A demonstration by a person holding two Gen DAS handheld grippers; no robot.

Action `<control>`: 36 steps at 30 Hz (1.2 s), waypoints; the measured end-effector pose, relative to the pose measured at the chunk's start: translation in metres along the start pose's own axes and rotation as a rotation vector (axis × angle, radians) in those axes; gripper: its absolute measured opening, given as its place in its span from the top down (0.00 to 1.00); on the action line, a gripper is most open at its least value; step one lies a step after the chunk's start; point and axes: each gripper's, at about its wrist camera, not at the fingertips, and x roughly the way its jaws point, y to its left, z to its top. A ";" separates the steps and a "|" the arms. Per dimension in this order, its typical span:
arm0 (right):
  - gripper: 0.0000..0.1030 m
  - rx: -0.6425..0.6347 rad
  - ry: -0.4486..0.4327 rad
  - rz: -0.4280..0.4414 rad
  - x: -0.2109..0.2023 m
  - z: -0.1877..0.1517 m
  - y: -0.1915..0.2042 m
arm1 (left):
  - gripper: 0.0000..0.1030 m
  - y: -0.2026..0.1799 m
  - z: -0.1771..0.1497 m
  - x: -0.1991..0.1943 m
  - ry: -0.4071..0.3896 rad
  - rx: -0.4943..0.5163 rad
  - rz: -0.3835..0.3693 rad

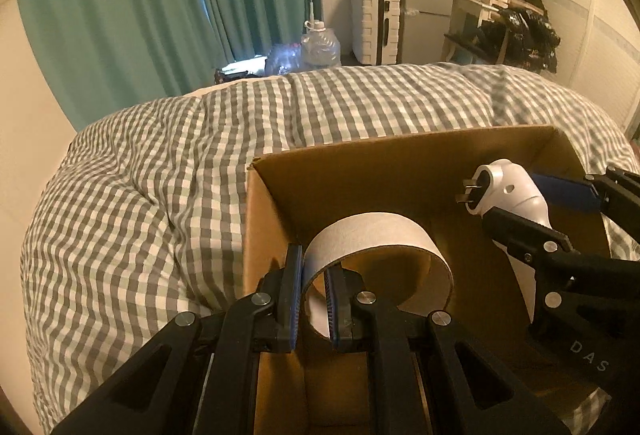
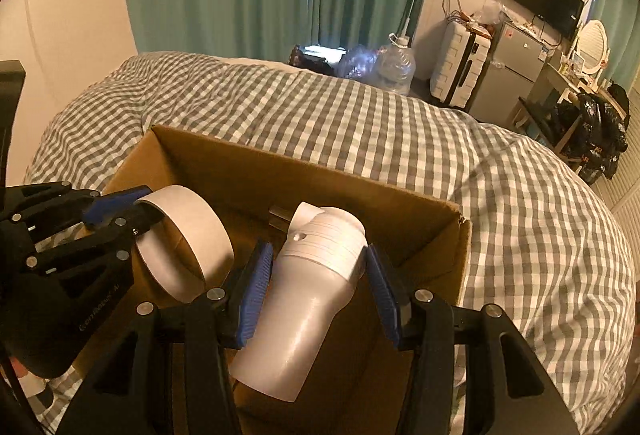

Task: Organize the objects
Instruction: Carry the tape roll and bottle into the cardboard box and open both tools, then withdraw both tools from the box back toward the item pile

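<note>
We judge the job to be near its placing step: both items are held over the open box (image 1: 400,171), and neither has been let go yet. Our left hand-held gripper (image 1: 312,299) is clamped on the wall of the tape roll (image 1: 380,235), one pad outside the ring and one inside, with the roll hanging just inside the box's near left corner, at about 7 o'clock of its opening. Our right hand-held gripper (image 2: 316,295) is clamped on the body of the white plug adapter (image 2: 312,283), its blue pads pressing each side; in the left view the prongs point toward the far wall, and the adapter sits at roughly 3 o'clock of the opening. The box rests on the checked bed (image 2: 360,123). As for contents, what we can see of the cardboard floor and walls looks bare, though the near part is hidden behind the grippers, so we cannot rule out something lying there. What is left, as we read it, is to lower both things, release them, and check the bed for anything else; none shows here.
</note>
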 end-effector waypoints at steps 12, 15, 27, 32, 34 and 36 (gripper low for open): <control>0.38 0.050 -0.096 0.013 -0.046 0.000 -0.001 | 0.49 -0.004 -0.005 -0.020 0.022 -0.002 -0.026; 0.38 0.052 -0.126 0.007 -0.067 0.004 0.002 | 0.36 -0.003 -0.005 -0.038 0.007 -0.013 -0.045; 0.33 0.032 -0.233 -0.025 -0.169 0.001 0.021 | 0.18 0.006 -0.003 -0.136 -0.119 -0.018 -0.030; 0.27 0.027 -0.263 -0.012 -0.208 -0.003 0.027 | 0.10 0.007 -0.007 -0.171 -0.154 -0.027 -0.020; 0.23 0.028 -0.268 -0.001 -0.220 -0.008 0.027 | 0.08 0.008 -0.014 -0.184 -0.176 -0.027 -0.002; 0.15 0.035 -0.278 0.009 -0.231 -0.014 0.027 | 0.07 0.011 -0.020 -0.195 -0.190 -0.025 -0.001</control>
